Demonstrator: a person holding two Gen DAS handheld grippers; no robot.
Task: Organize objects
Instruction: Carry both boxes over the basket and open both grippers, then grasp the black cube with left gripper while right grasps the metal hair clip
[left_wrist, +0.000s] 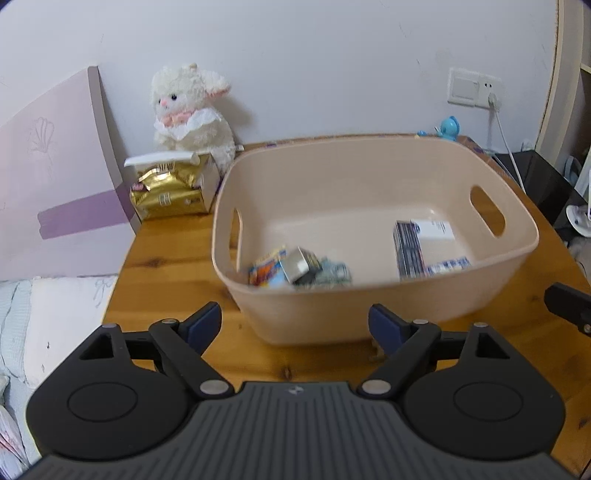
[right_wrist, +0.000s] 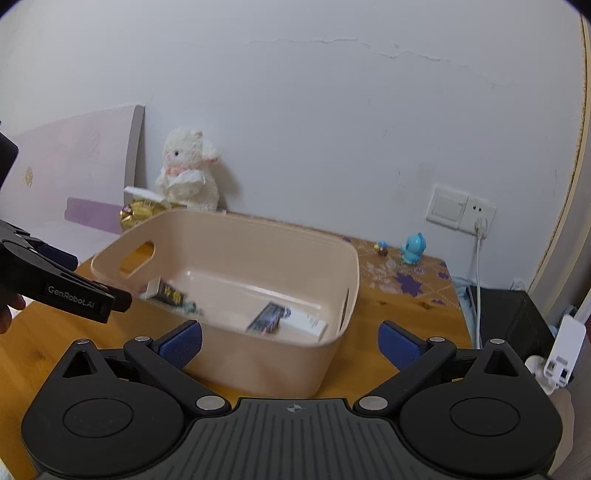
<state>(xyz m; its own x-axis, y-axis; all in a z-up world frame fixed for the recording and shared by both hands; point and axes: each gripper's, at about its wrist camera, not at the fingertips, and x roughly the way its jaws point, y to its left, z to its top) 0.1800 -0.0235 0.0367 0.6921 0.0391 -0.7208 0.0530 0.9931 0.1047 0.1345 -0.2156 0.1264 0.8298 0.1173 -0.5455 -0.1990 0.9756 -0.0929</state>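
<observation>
A beige plastic basket (left_wrist: 369, 314) with handle slots stands on the wooden table (left_wrist: 173, 266). Inside it lie a colourful packet (left_wrist: 267, 267), a small grey box (left_wrist: 299, 266) and a dark box (left_wrist: 408, 249) beside a white box (left_wrist: 436, 230). The basket also shows in the right wrist view (right_wrist: 258, 362), with the dark box (right_wrist: 267, 317) inside. My left gripper (left_wrist: 295, 326) is open and empty, just in front of the basket's near wall. My right gripper (right_wrist: 290, 341) is open and empty at the basket's near side. The left gripper's side (right_wrist: 74, 291) shows at the left.
A white plush rabbit (left_wrist: 192, 110) sits against the wall behind a gold tissue pack (left_wrist: 170, 190). A blue toy figure (right_wrist: 413, 249) and a smaller figure (right_wrist: 381, 249) stand at the table's far right. A wall socket with a cable (right_wrist: 478, 221) is behind. A bed (left_wrist: 55, 314) lies left.
</observation>
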